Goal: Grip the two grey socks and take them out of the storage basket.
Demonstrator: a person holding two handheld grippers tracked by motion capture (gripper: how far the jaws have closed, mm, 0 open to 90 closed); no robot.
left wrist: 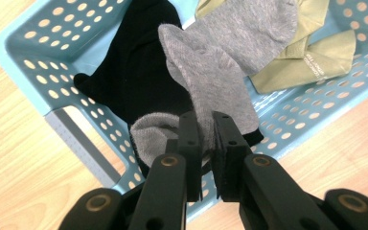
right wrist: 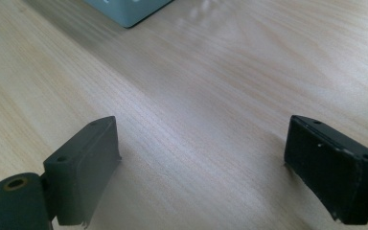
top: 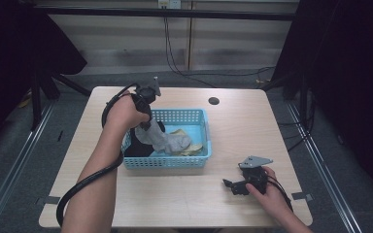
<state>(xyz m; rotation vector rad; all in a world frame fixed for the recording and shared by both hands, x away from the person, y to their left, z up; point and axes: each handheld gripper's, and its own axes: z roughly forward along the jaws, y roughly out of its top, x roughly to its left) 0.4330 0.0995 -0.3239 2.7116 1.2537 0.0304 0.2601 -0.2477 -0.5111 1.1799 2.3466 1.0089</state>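
I am lifting a grey sock out of the blue basket. My left tongs are pinched tight on one end of the sock, and the rest of it hangs down into the basket. Its far end lies on the other socks there. A black sock sits under it on one side, and a yellow-green sock lies on the other side.

I think this is the pull-out step, and it is not done, because the sock's end is not free of the basket yet. Next I think I must raise my left hand more, until the whole sock swings clear over the basket wall. I should go slowly so the sock does not drag the black one up with it. Then I need a bare spot on the tabletop to lay it down.

My right tongs wait wide open, with nothing between them. They rest low over the wood, near the front right edge, well apart from the basket. They could help hold the loose end of the sock.

The tabletop is pale wood with a small dark round hole near the back. Around it the floor is grey, black curtains hang at the sides, and cables run along the back wall.
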